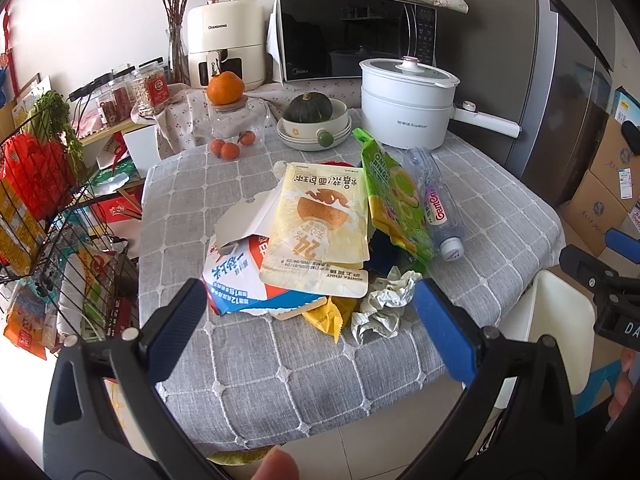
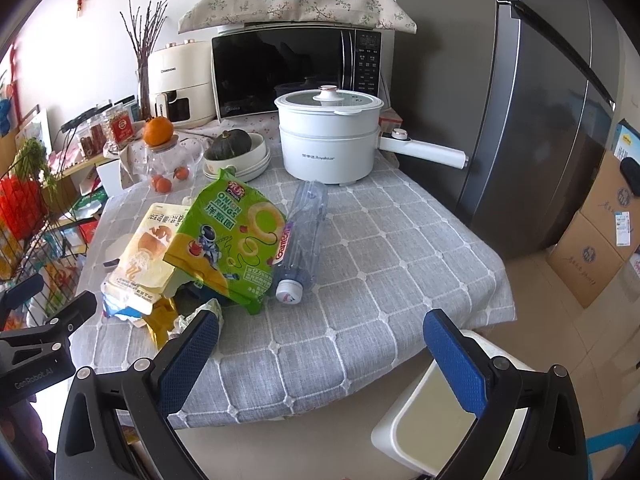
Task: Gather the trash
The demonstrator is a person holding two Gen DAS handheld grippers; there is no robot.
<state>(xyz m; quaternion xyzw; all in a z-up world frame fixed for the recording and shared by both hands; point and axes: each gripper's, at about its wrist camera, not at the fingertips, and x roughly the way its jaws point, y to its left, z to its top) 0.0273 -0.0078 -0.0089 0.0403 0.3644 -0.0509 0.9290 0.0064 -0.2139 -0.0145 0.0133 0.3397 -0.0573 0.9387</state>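
A pile of trash lies on the grey checked tablecloth (image 1: 304, 376): a torn blue-and-white milk carton (image 1: 236, 276), a yellow bread bag (image 1: 320, 224), a green onion-rings bag (image 2: 232, 240), a clear plastic bottle (image 2: 304, 232) lying on its side, a crumpled tissue (image 1: 384, 304) and a yellow wrapper (image 1: 324, 318). My left gripper (image 1: 310, 324) hovers open just in front of the pile, nothing between its pads. My right gripper (image 2: 324, 360) is open over the table's near edge, right of the pile. A white bin (image 2: 432, 420) stands on the floor under its right finger.
Behind the pile stand a white electric pot (image 2: 328, 148), stacked bowls holding a squash (image 1: 312, 120), a glass jar (image 1: 236, 124) with an orange on top, a microwave (image 2: 296, 68) and an air fryer (image 1: 226, 44). A wire rack (image 1: 44, 216) is left, a fridge (image 2: 532, 120) and cardboard boxes (image 2: 596, 256) right.
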